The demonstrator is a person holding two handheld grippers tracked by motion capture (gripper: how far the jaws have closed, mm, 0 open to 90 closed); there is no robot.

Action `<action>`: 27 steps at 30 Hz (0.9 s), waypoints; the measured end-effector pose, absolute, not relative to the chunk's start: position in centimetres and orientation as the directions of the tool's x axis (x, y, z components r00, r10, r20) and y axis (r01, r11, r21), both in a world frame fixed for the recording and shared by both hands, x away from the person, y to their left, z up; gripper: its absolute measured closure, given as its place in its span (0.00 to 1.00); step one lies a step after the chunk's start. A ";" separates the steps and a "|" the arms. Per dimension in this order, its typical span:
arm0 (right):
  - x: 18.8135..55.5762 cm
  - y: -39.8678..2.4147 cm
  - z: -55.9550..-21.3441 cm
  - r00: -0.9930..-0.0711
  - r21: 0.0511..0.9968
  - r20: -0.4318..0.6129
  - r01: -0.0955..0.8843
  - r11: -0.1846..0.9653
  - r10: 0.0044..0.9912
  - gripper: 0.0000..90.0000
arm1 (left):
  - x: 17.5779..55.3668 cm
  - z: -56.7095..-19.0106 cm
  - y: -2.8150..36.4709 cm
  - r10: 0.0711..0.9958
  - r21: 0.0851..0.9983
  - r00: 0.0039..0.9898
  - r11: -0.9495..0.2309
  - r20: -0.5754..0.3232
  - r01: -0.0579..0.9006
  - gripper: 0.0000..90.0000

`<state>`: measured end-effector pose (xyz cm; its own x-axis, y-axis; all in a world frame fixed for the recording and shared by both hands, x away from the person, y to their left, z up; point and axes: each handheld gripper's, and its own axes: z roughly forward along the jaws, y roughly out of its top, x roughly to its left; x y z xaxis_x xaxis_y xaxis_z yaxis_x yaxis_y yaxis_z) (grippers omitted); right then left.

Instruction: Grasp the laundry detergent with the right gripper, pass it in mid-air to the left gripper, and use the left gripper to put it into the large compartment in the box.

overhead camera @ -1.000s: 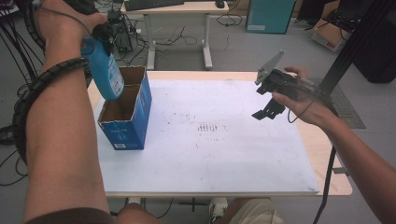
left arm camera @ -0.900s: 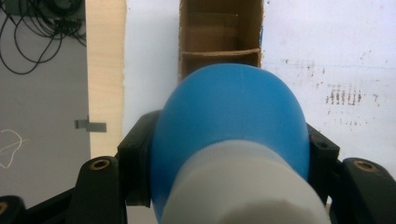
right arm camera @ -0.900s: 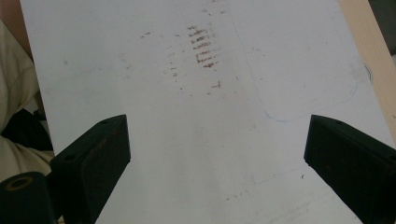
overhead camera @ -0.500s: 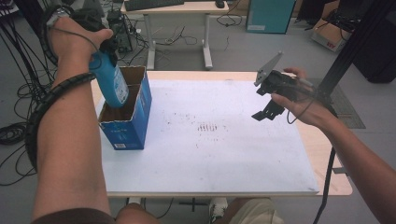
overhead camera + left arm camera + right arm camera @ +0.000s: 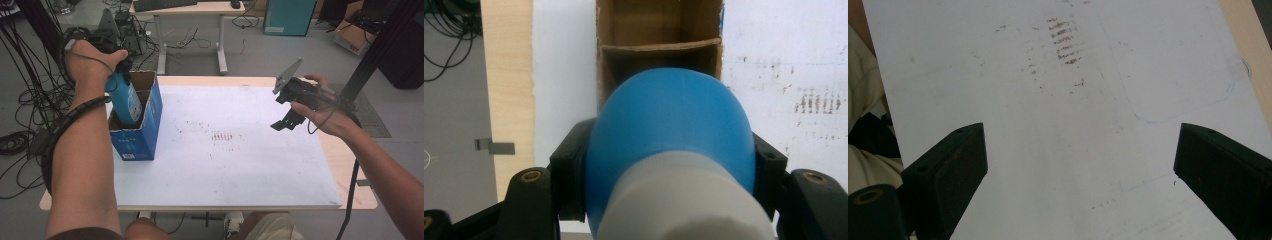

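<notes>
in the left gripper view the left gripper [image 5: 669,175] was clamped on a smooth, rounded blue bottle [image 5: 671,130] with a pale white band near the jaws. beyond its base lay the open cardboard box [image 5: 659,55], raw brown inside, split by a divider. from the high view the bottle [image 5: 124,100] stood tilted with its lower end inside the blue-sided box [image 5: 142,127] at the left of the white, smudged table sheet [image 5: 225,165]. farther right the right gripper [image 5: 286,117] hovered above the sheet, jaws wide and empty. compared with a second before, the bottle had sunk from above the box into it; the right gripper had kept its place.
</notes>
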<state>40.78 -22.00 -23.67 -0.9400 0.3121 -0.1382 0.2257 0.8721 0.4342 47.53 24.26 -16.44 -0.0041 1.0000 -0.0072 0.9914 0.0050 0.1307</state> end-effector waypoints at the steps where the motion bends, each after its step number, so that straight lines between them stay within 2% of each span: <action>1: 40.8 -22.0 -23.7 -0.941 0.433 -0.138 0.224 0.873 0.310 0.08 | 47.5 -16.7 24.3 1.000 0.129 -0.002 0.003 -0.007 0.992 0.41; 27: 41.0 -22.2 -24.6 -0.946 0.425 -0.129 0.219 0.878 0.299 0.08 | 47.7 -23.4 24.0 1.000 0.117 0.006 -0.007 0.003 0.993 0.41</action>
